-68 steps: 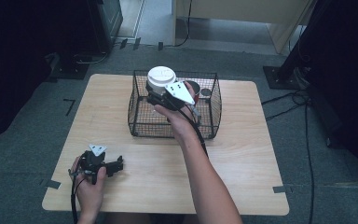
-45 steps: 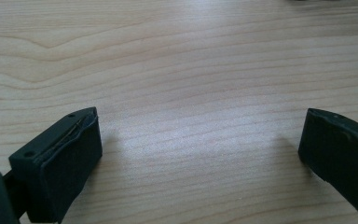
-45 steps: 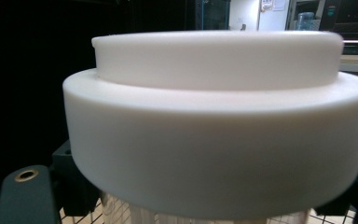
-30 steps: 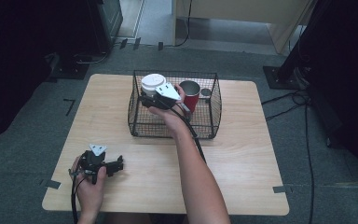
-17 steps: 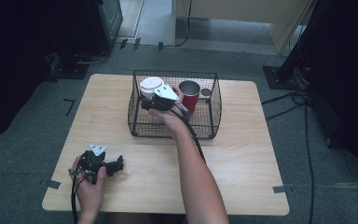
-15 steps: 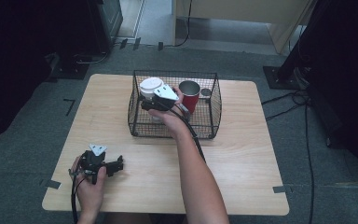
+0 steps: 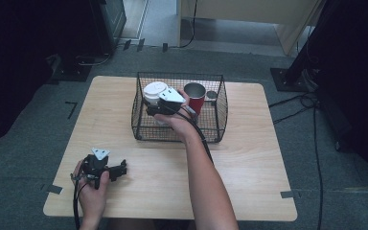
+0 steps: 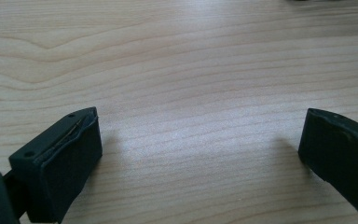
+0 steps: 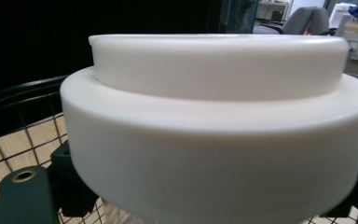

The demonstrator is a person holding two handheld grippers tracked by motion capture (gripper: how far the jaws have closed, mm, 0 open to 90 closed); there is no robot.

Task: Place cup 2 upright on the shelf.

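Nearest to me, my left gripper is resting on the pale wooden table at its near left corner, its black fingers standing wide apart over bare wood with nothing between them. Farther out, my right gripper is reaching into the black wire basket in the middle of the table. The white lidded plastic jar is standing upright in the basket's left half, and my right fingers are sitting on either side of it just under the broad lid. They have just been easing apart, so I judge the jar is being let go, though I cannot tell whether the pads are touching it. Its long axis is running straight up, so my withdrawal has to go back and up, clear of the rim. Beyond it, the red metal cup is standing just beside.
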